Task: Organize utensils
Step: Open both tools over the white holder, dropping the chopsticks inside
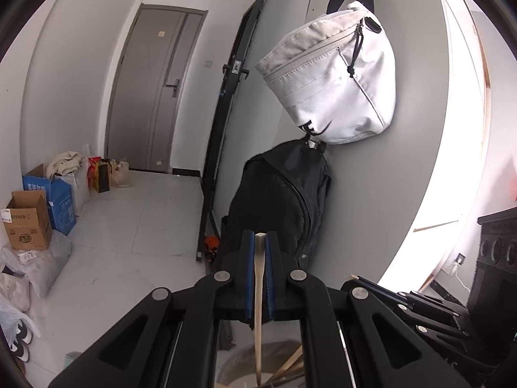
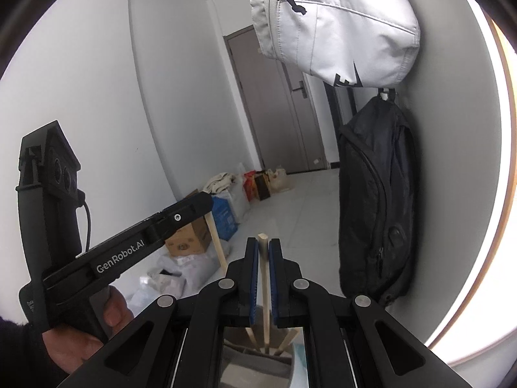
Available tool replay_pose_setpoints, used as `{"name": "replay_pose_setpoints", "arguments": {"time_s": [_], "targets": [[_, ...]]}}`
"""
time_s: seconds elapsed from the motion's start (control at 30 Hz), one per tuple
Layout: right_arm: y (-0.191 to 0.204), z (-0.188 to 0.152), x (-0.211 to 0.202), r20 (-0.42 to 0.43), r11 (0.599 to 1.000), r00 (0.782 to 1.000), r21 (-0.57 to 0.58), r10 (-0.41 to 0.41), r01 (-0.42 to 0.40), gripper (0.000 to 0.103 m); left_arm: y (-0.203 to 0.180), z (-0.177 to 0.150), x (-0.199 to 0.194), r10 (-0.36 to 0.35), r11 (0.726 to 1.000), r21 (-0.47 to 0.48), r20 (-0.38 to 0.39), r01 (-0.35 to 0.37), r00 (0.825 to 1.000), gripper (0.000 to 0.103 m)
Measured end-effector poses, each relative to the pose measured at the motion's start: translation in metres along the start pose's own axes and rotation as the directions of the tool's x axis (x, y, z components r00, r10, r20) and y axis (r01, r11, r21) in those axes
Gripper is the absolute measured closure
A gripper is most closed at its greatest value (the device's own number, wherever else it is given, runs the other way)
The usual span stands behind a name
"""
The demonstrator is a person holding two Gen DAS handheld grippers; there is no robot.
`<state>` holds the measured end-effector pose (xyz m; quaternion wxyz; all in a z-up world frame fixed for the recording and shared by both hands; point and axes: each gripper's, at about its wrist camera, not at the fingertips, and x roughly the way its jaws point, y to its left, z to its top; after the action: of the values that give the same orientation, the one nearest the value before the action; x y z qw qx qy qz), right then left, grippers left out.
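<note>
My left gripper point(image 1: 260, 237) is shut on a pale wooden stick utensil point(image 1: 258, 278) that stands upright between its blue pads. The stick's lower end reaches down toward a round holder point(image 1: 258, 362) with several wooden utensils. My right gripper point(image 2: 263, 242) is shut on another wooden stick point(image 2: 265, 291), also upright, above a grey holder point(image 2: 258, 365) with several sticks inside. The left gripper point(image 2: 206, 202) also shows in the right wrist view, with its stick point(image 2: 217, 242) hanging below its jaws. The right gripper's arm point(image 1: 404, 297) shows in the left wrist view.
A white bag point(image 1: 336, 74) and a black backpack point(image 1: 284, 200) hang on the wall just ahead. A black metal frame point(image 1: 223, 135) leans on the wall. Cardboard boxes point(image 1: 29, 220) and plastic bags point(image 1: 38, 268) lie on the floor at the left. A grey door point(image 1: 152, 93) stands behind.
</note>
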<state>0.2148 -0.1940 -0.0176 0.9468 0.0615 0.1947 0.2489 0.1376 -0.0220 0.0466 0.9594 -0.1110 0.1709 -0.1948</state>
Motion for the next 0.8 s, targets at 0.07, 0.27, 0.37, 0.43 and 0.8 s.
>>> {"name": "replay_pose_setpoints", "arguments": {"time_s": [0.07, 0.27, 0.37, 0.43, 0.8], "targets": [[0.001, -0.004, -0.003, -0.020, 1.000, 1.000, -0.004, 0.013, -0.013, 0.097, -0.001, -0.003, -0.003, -0.021, 1.000, 0.004, -0.019, 0.021, 1.000, 0.101], [-0.002, -0.014, -0.003, -0.103, 0.998, 0.994, 0.044, 0.037, -0.032, 0.094, -0.004, -0.012, 0.002, -0.131, 0.991, 0.002, -0.134, 0.132, 0.982, 0.101], [-0.010, -0.017, -0.009, -0.114, 0.993, 0.992, 0.111, 0.054, -0.041, 0.094, -0.004, -0.013, -0.003, -0.115, 0.993, -0.005, -0.163, 0.116, 0.980, 0.100], [-0.017, -0.020, -0.022, -0.101, 0.988, 0.994, 0.152, 0.042, -0.026, 0.088, -0.001, -0.010, -0.007, -0.105, 0.994, -0.034, -0.186, 0.100, 0.977, 0.093], [-0.019, -0.031, -0.074, -0.048, 0.972, 0.999, 0.237, 0.003, 0.008, 0.052, -0.008, -0.008, -0.049, 0.083, 0.995, -0.050, -0.144, -0.091, 0.986, 0.053]]}}
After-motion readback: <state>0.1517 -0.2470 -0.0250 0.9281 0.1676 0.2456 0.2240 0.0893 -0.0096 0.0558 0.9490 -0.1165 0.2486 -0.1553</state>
